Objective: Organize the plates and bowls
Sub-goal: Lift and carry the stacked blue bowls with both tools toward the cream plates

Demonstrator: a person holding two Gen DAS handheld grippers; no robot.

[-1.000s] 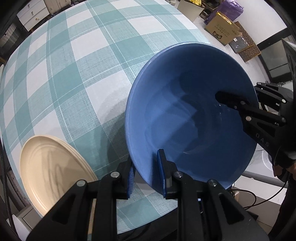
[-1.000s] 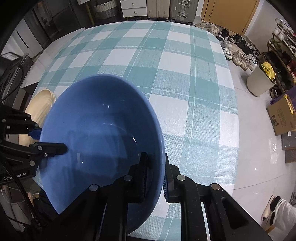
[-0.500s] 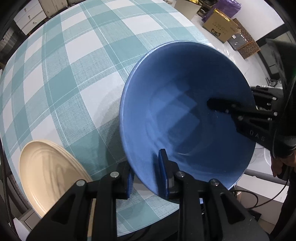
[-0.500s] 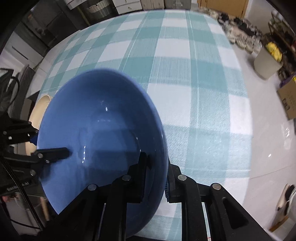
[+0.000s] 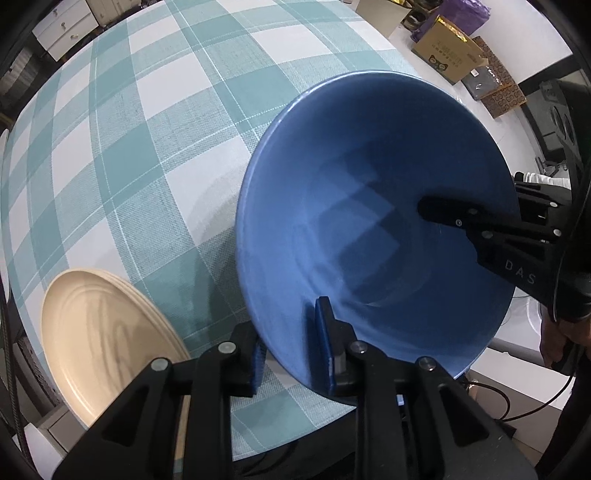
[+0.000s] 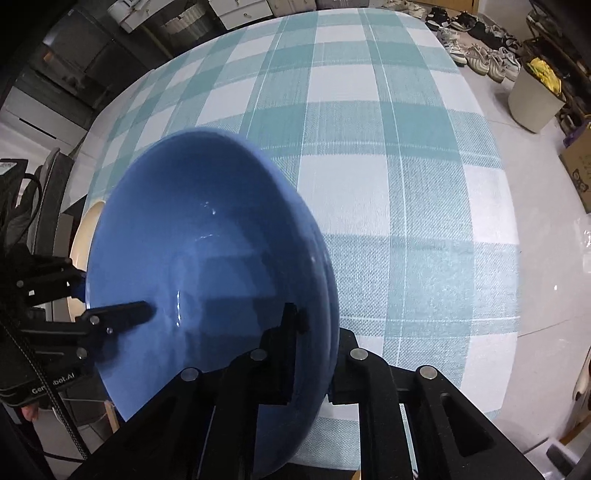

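A large blue bowl hangs tilted above the teal-checked tablecloth, held by both grippers at opposite sides of its rim. My left gripper is shut on the near rim, one pad inside and one outside. My right gripper pinches the other side of the blue bowl, its jaws closing tight on the rim. Each gripper shows in the other's view: the right gripper at the bowl's right, the left gripper at its left. A beige plate lies near the table edge, partly hidden by the bowl in the right wrist view.
Past the table's far edge the floor holds cardboard boxes, a row of shoes and a pale bin. White drawers stand beyond the other side. A person's hand grips the right tool.
The right gripper has rolled with the rim in its jaws, so the bowl looks more edge-on in its view. The left gripper has kept still.
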